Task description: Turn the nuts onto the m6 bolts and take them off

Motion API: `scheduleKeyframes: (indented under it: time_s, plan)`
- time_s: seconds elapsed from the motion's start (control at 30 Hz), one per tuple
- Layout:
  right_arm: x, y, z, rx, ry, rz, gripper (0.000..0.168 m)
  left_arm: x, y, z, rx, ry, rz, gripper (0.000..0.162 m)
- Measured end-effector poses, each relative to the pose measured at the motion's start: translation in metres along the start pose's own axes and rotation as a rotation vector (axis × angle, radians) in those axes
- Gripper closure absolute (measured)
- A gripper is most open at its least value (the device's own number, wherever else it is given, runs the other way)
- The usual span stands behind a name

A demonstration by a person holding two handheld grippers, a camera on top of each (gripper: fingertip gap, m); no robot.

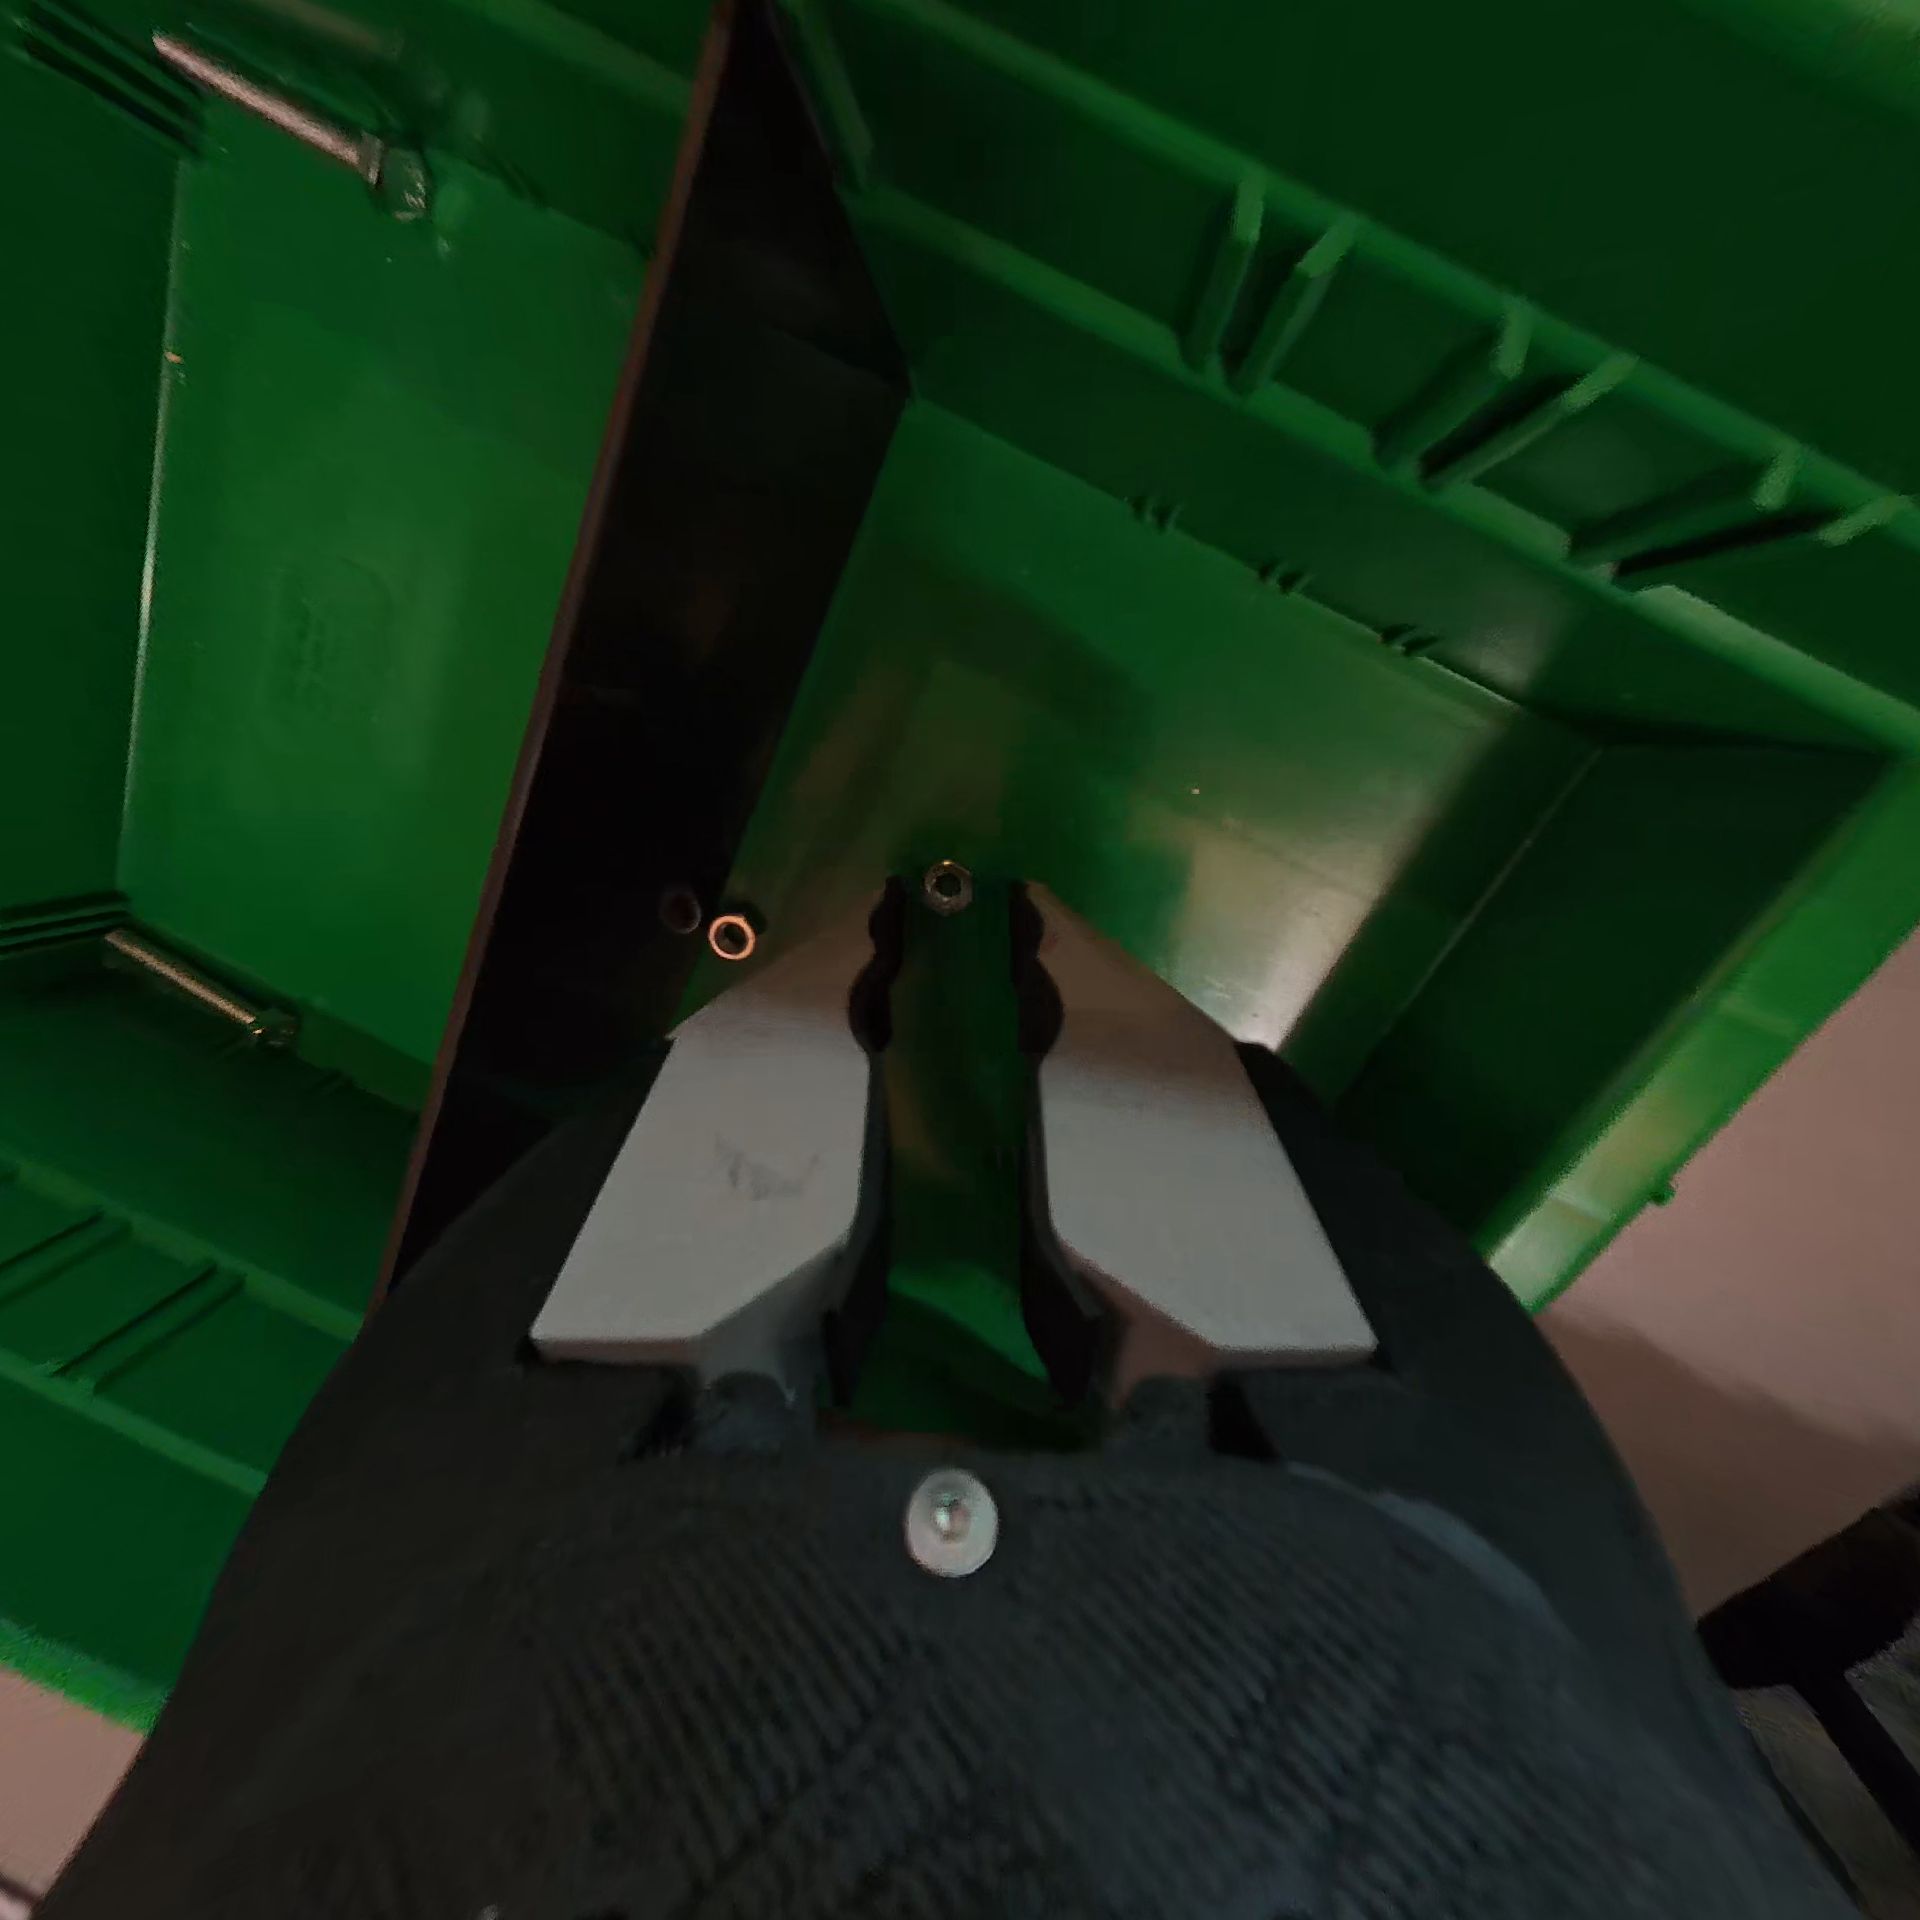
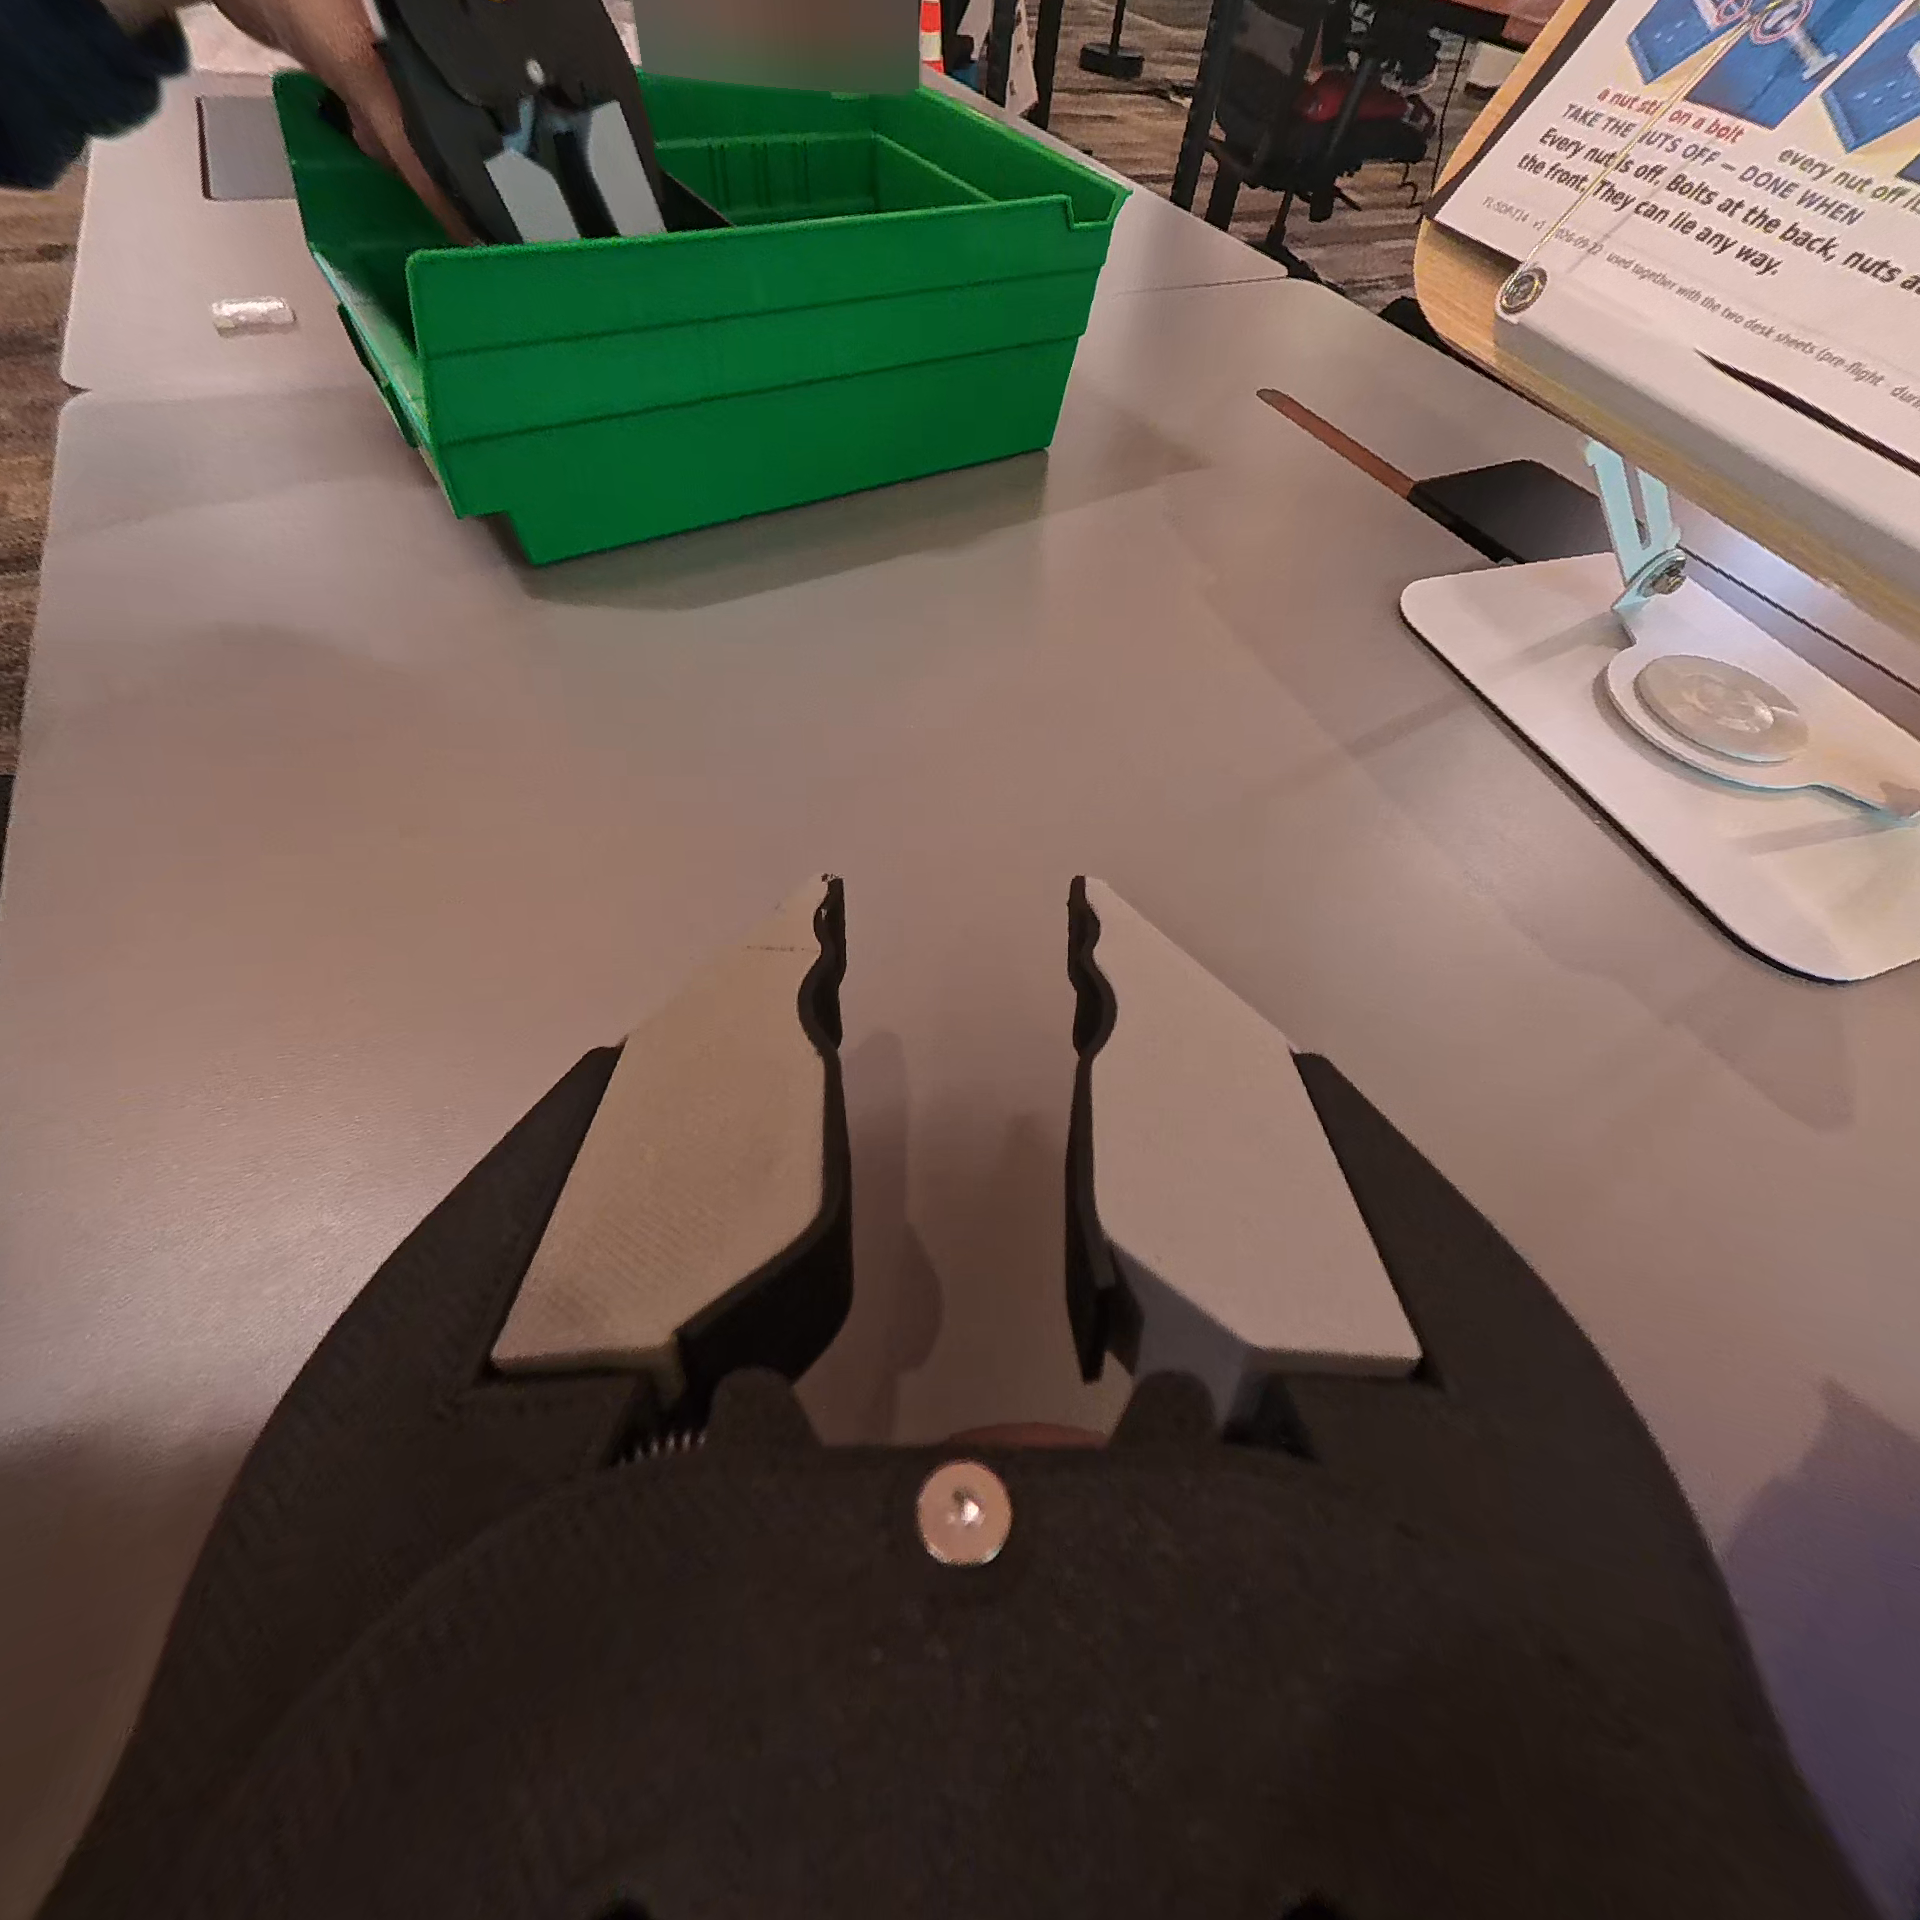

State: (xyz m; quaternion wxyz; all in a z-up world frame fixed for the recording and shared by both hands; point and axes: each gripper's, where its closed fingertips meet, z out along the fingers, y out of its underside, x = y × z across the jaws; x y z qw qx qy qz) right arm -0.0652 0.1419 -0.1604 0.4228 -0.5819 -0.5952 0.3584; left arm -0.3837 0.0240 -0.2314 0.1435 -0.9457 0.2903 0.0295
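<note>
Left wrist view: jaws parted, left gripper (image 1: 951,899) reaches a nut (image 1: 948,886) lying free in the green bin (image 1: 1195,727) (another nut (image 1: 732,936) left); closing off-centre could flick it away. Right wrist view: right gripper (image 2: 956,904) agape over the table (image 2: 623,727), idle.

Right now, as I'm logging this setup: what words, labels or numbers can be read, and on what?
Printed sheet on the white stand, right of the green bin: legible lines of print with pictures; I do not quote writing.
Moulded mark on the bin floor, left wrist view: too faint and blurred to read.
Nothing else bears readable text.
</note>
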Motion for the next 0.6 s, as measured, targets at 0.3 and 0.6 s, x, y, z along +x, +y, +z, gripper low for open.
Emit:
scheduleKeyframes:
  time_s: [0.3, 0.6]
  plan:
    - [-0.0002, -0.0003, -0.0004, 0.001, -0.004, 0.002, 0.129, -0.0037, 0.0003, 0.0032, 0.008, 0.01, -0.034, 0.152]
    - [-0.002, -0.0021, -0.002, 0.006, -0.002, -0.01, 0.129, -0.004, 0.0007, 0.0033, -0.003, 0.002, -0.025, 0.152]
